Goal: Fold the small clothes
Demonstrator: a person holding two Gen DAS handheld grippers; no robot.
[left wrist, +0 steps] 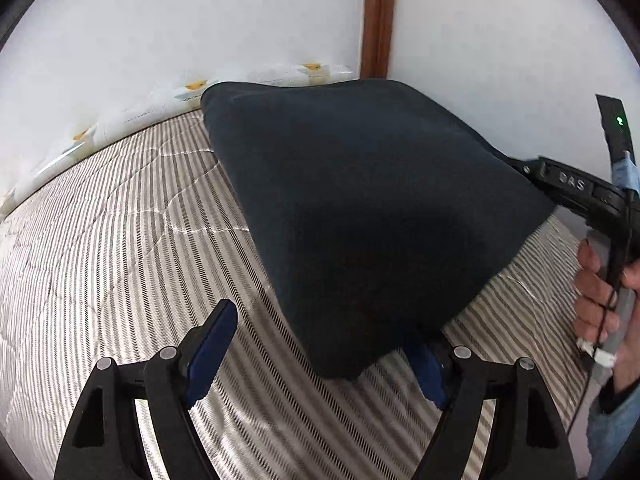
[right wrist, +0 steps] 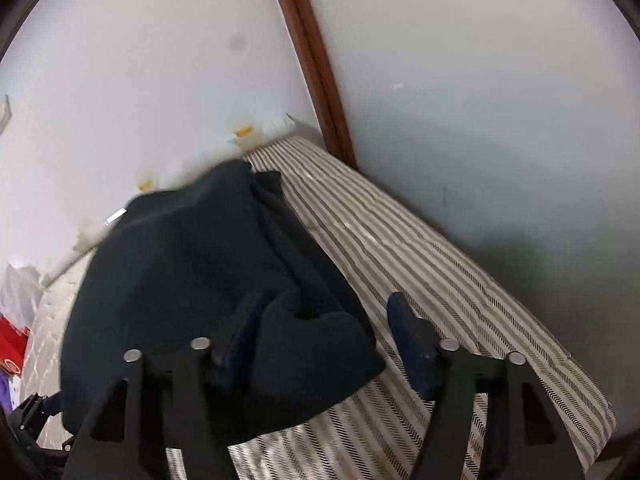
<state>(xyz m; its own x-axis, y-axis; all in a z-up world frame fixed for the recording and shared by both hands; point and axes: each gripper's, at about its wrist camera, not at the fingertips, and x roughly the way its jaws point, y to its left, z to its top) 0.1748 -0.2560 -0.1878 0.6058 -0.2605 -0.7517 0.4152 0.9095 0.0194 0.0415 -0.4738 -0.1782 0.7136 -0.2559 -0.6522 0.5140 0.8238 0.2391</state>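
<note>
A dark navy garment (left wrist: 360,208) lies folded in a thick pad on the striped mattress (left wrist: 120,240). My left gripper (left wrist: 320,332) is open at its near corner. The left finger (left wrist: 212,344) stands free over the mattress, and the cloth's corner covers the tip of the right finger (left wrist: 426,368). In the right wrist view the same garment (right wrist: 192,280) bulges at centre left. My right gripper (right wrist: 326,304) is open, its left finger (right wrist: 240,344) against a fold of the cloth and its right finger (right wrist: 408,332) over bare mattress. A hand (left wrist: 596,292) holds the right gripper's black frame (left wrist: 572,184) at the garment's far right edge.
White walls meet at a brown wooden post (left wrist: 376,16) behind the bed corner. A plastic-wrapped strip with yellow prints (left wrist: 192,88) runs along the wall. Red and white items (right wrist: 16,320) sit past the mattress's left side. The mattress edge (right wrist: 580,380) drops off at right.
</note>
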